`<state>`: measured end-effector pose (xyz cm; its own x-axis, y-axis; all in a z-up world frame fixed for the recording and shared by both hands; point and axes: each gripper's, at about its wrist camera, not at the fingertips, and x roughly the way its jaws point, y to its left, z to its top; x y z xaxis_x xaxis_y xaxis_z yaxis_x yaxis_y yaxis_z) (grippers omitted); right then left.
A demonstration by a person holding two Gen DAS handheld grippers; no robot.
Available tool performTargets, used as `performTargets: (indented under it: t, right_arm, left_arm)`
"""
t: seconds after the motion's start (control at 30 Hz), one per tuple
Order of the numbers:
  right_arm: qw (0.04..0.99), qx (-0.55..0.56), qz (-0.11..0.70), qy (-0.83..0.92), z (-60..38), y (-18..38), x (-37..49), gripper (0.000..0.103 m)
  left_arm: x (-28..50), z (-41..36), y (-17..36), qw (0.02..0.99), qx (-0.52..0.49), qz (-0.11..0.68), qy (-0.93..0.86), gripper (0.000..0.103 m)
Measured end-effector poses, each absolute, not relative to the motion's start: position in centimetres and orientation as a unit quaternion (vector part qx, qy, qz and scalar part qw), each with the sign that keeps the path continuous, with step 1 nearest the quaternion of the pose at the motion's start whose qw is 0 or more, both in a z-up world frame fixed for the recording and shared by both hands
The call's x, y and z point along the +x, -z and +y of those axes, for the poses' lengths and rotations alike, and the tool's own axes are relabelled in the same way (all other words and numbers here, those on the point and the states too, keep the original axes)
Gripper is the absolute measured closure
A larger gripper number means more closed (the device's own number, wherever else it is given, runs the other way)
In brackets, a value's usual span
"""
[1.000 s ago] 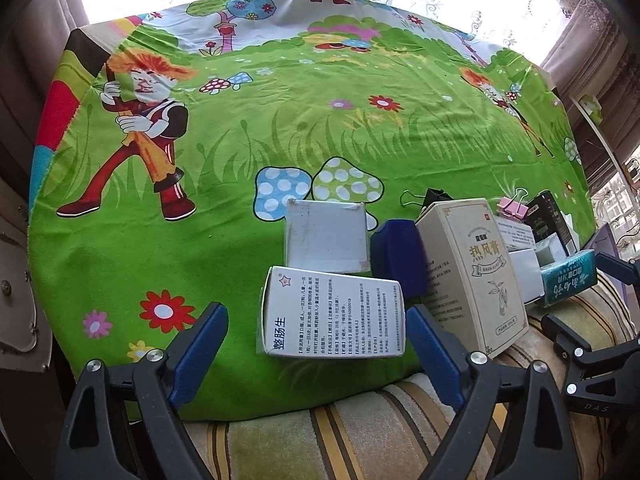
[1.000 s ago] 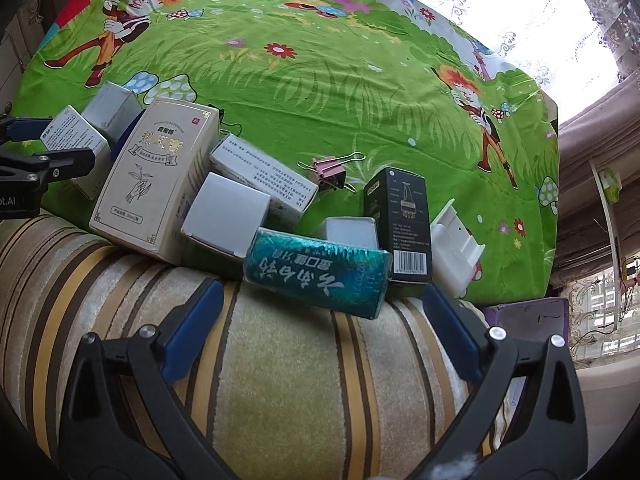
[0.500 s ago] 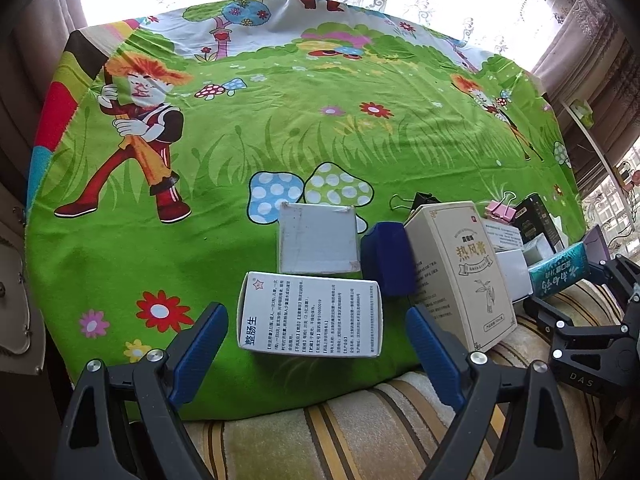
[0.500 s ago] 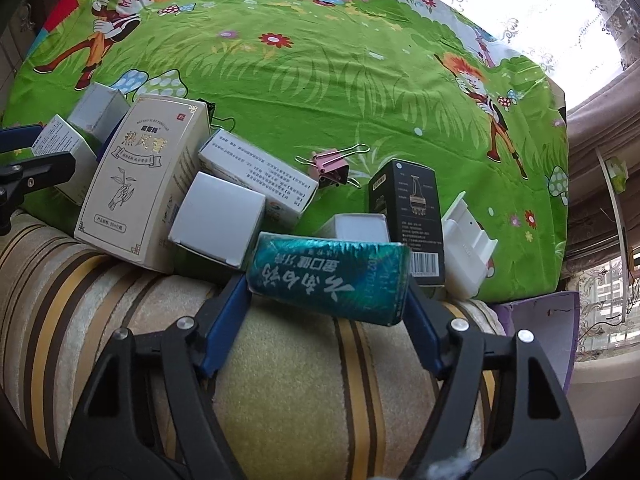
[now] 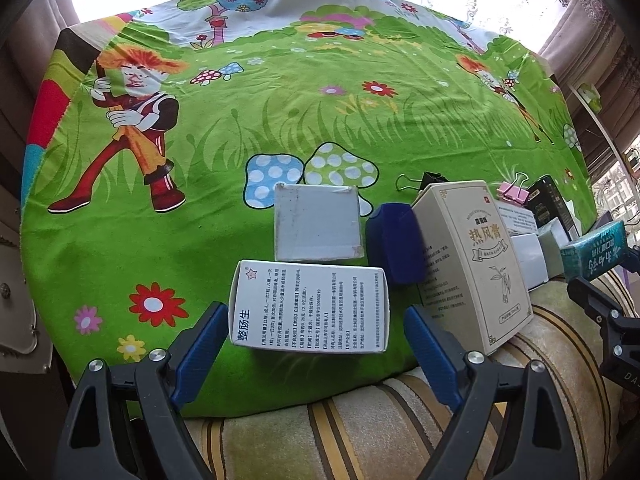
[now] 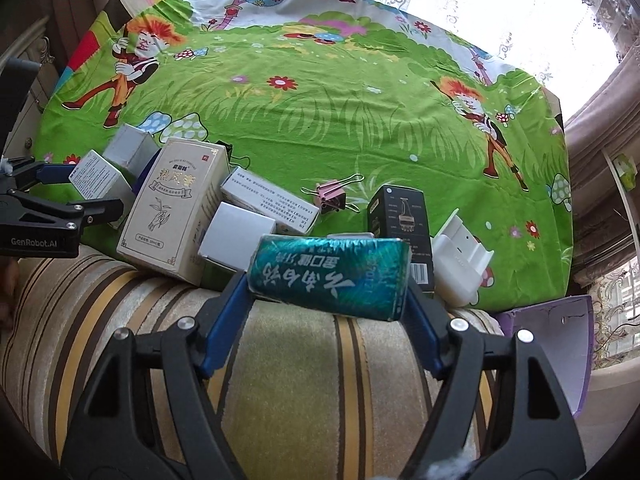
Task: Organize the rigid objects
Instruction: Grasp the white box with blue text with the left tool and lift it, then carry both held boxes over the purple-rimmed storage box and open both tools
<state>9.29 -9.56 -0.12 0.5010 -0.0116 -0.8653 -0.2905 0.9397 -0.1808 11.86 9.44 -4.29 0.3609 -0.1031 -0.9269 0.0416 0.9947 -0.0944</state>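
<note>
My right gripper [image 6: 326, 284] is shut on a teal foil box [image 6: 330, 276], its pads against both ends; the box is lifted a little off the pile. It shows at the right edge of the left wrist view [image 5: 596, 250]. My left gripper [image 5: 310, 334] is open around a white medicine box [image 5: 310, 312] that lies on the green cloth, pads close to its ends but apart from them. A plain white box [image 5: 318, 222], a dark blue box [image 5: 396, 248] and a tall cream box [image 5: 472, 260] lie behind and beside it.
More boxes lie in a row on the cartoon-print cloth [image 6: 320, 120]: a cream box [image 6: 176, 204], white boxes [image 6: 236, 236], a black box [image 6: 400, 212], a white plastic holder [image 6: 460, 260], a pink binder clip [image 6: 330, 196]. A striped cushion [image 6: 300, 360] lies below.
My right gripper has closed on the teal box and raised it slightly. My left gripper has moved in so the white medicine box sits between its pads.
</note>
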Motion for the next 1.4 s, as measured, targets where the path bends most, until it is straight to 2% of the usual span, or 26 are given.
performTargets:
  t: [0.07,0.7,1.4]
  right_arm:
    - [0.855,-0.144,0.490,-0.086,-9.9,-0.2,9.1,0.027]
    - [0.879,-0.072,0.457,-0.113,-14.0,-3.0,6.8,0.027]
    - [0.901,0.017,0.433,-0.031,-26.5,-5.0,3.1,0.027]
  left_arm:
    - [11.8,9.6,4.3,0.824,-0.030,0.565,0.039,0.032]
    - [7.7,9.5,-1.2,0.872,-0.064,0.485,-0.009,0.033]
    - [4.7,-6.9,-4.8,0.874,-0.054,0.457,0.155,0.033]
